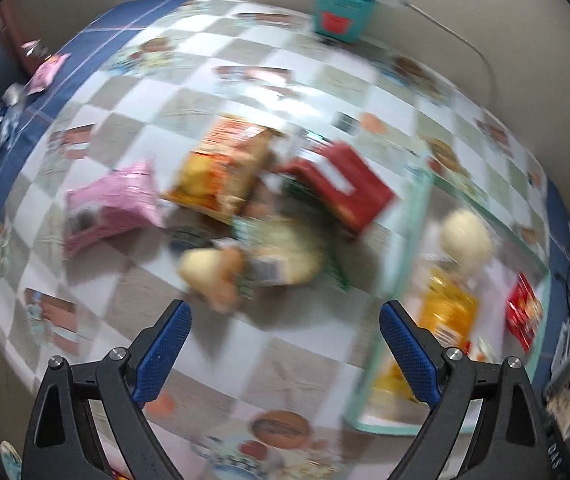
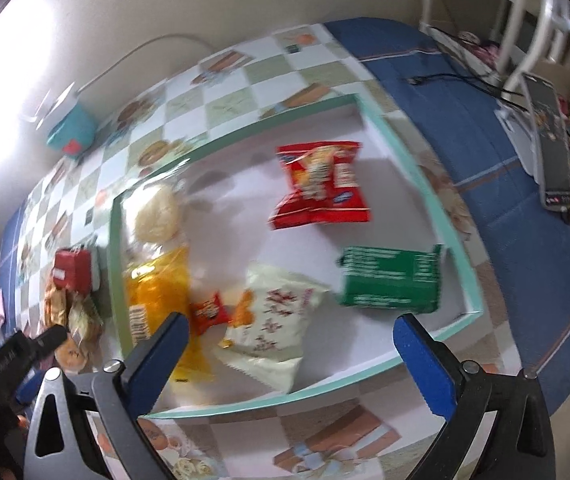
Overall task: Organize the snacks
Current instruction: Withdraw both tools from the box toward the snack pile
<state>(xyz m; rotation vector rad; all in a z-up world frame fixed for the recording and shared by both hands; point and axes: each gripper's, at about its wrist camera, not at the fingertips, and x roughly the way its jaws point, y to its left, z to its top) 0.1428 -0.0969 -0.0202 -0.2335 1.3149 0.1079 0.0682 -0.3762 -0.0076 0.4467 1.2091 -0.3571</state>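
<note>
My left gripper [image 1: 285, 320] is open and empty above a loose pile of snacks on the checkered table: a pink packet [image 1: 113, 204], an orange packet [image 1: 221, 168], a red packet [image 1: 345, 184] and a clear bag of pale buns [image 1: 253, 260]. My right gripper [image 2: 289, 336] is open and empty above a shallow white tray with a mint rim [image 2: 441, 204]. In the tray lie a red chip bag [image 2: 321, 184], a green packet [image 2: 393, 280], a white packet [image 2: 273, 320], a yellow bag [image 2: 157, 292] and a small red packet [image 2: 209, 310]. Both views are blurred.
A teal box [image 1: 341, 12] with a white cable stands at the table's far edge. The tray also shows at the right of the left wrist view [image 1: 413, 216]. A phone [image 2: 549, 140] and clutter lie on the blue cloth [image 2: 485, 128] to the right. The left gripper's body [image 2: 9, 356] shows at the left.
</note>
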